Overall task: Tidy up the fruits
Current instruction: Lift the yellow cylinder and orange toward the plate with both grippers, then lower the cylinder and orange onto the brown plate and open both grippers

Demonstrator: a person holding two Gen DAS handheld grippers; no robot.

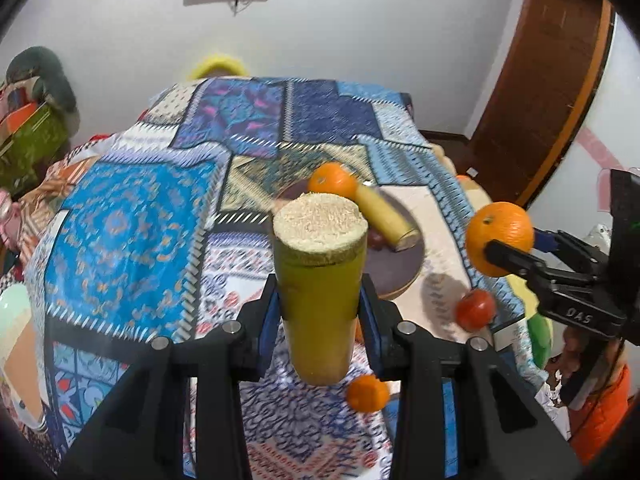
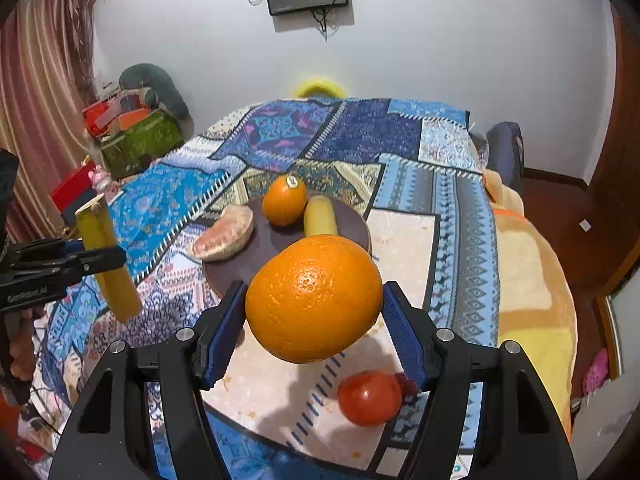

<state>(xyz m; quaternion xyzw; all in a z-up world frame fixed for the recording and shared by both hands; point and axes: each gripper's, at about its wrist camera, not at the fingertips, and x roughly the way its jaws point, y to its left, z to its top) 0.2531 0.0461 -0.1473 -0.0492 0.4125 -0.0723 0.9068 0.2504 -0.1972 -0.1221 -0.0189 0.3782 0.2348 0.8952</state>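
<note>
Both grippers loaded, held above the patchwork-covered table.
Left gripper pinches a yellow-green sugarcane segment; right gripper clamps a large round orange. Dark round plate at 12 o'clock carries a second orange; red tomato at 5 o'clock.

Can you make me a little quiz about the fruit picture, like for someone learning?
1. True or false: the right gripper holds a tomato.
2. What lies on the dark plate? A) orange, short sugarcane piece and a wrapped fruit piece; B) only grapes; C) nothing.
3. Fill in: the left gripper holds a piece of ____.

Key: 1 false, it holds a big orange, and the tomato lies on the cloth; 2 A; 3 sugarcane.
</note>
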